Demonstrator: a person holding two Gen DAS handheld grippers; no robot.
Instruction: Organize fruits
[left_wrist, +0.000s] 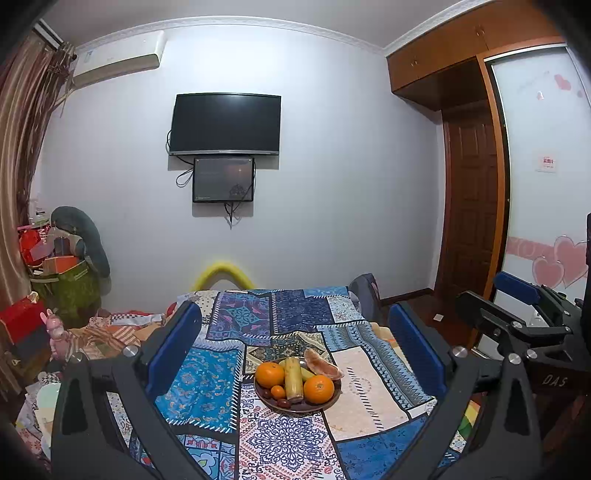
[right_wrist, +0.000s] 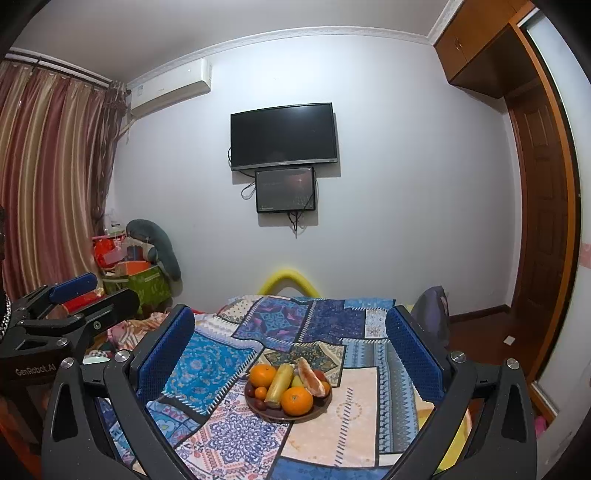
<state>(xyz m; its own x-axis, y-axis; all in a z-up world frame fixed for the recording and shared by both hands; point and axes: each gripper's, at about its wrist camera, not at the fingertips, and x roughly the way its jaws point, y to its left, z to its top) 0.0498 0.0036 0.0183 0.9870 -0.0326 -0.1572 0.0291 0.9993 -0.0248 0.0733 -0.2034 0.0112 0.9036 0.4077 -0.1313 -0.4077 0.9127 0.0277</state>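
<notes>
A dark brown plate (left_wrist: 317, 407) (right_wrist: 314, 414) of fruit stands on a patchwork cloth. It holds two large oranges (left_wrist: 318, 388) (right_wrist: 296, 400), a small orange (left_wrist: 277, 391), a yellow corn cob (left_wrist: 294, 377) (right_wrist: 279, 382), a pomelo wedge (left_wrist: 322, 363) (right_wrist: 309, 377), some green fruit and dark red dates (left_wrist: 283, 402). My left gripper (left_wrist: 295, 332) is open and empty, held above and short of the plate. My right gripper (right_wrist: 290, 332) is open and empty, likewise short of the plate. Each gripper shows at the edge of the other's view (left_wrist: 524, 306) (right_wrist: 77, 295).
The patchwork cloth (left_wrist: 229, 373) (right_wrist: 354, 406) covers a table or bed. Piled boxes and a plush toy (left_wrist: 70, 258) stand at the left by a curtain. A TV (left_wrist: 225, 123) hangs on the far wall. A wardrobe and a door (left_wrist: 472, 206) are on the right.
</notes>
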